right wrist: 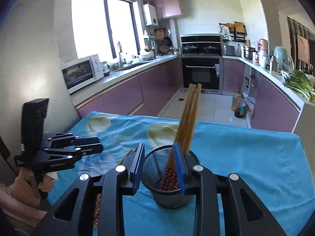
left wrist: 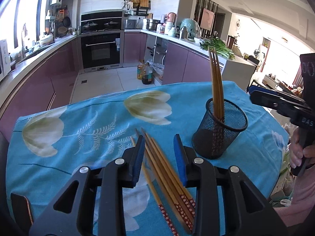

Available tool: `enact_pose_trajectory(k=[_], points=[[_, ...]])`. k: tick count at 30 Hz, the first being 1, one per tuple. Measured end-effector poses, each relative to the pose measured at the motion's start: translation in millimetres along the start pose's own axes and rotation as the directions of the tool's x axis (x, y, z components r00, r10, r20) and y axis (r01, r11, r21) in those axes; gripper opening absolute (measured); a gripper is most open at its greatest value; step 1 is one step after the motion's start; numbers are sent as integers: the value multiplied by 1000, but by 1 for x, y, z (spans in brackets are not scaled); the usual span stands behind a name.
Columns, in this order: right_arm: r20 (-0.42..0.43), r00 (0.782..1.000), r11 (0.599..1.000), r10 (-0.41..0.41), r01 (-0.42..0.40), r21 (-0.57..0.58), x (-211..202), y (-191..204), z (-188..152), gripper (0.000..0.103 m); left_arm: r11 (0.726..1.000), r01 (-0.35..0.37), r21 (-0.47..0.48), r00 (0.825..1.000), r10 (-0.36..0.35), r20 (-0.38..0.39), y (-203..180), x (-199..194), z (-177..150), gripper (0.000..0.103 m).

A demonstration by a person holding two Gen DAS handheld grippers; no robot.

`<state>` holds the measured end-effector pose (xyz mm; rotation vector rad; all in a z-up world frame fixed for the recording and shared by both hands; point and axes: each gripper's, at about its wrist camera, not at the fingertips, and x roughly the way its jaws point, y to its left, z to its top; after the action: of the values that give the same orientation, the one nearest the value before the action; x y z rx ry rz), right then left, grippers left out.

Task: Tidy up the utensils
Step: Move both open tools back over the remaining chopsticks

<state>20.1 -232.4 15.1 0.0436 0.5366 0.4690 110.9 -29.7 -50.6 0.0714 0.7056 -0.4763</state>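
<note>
Left wrist alone shows loose chopsticks (left wrist: pixel 167 169) between its parted tool (left wrist: pixel 160 157) (right tool (right wrist: pixel 160 163) parted too).

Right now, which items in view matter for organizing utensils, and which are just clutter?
Job:
- loose chopsticks on the tablecloth
- chopsticks in cup
- mesh cup

Lying about:
- oil bottles
- greens
- microwave
- phone
</note>
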Motion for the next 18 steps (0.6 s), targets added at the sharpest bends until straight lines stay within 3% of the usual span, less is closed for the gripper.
enact_pose_trajectory(k=[7, 13, 18], points=[[-153, 983, 994, 100, -104, -19, 38, 37, -39, 32, 1000, -27, -13, 997, 26, -74, 8, 11, -28, 30], [-286, 952, 994, 106, -98, 43, 82, 44, -70, 32, 998, -48, -39, 989, 42, -140, 11, 26, -47, 30], [-312, 943, 993, 115, -98, 68, 94, 46, -76, 32, 998, -47, -40, 984, 39, -175, 9, 33, -58, 30]])
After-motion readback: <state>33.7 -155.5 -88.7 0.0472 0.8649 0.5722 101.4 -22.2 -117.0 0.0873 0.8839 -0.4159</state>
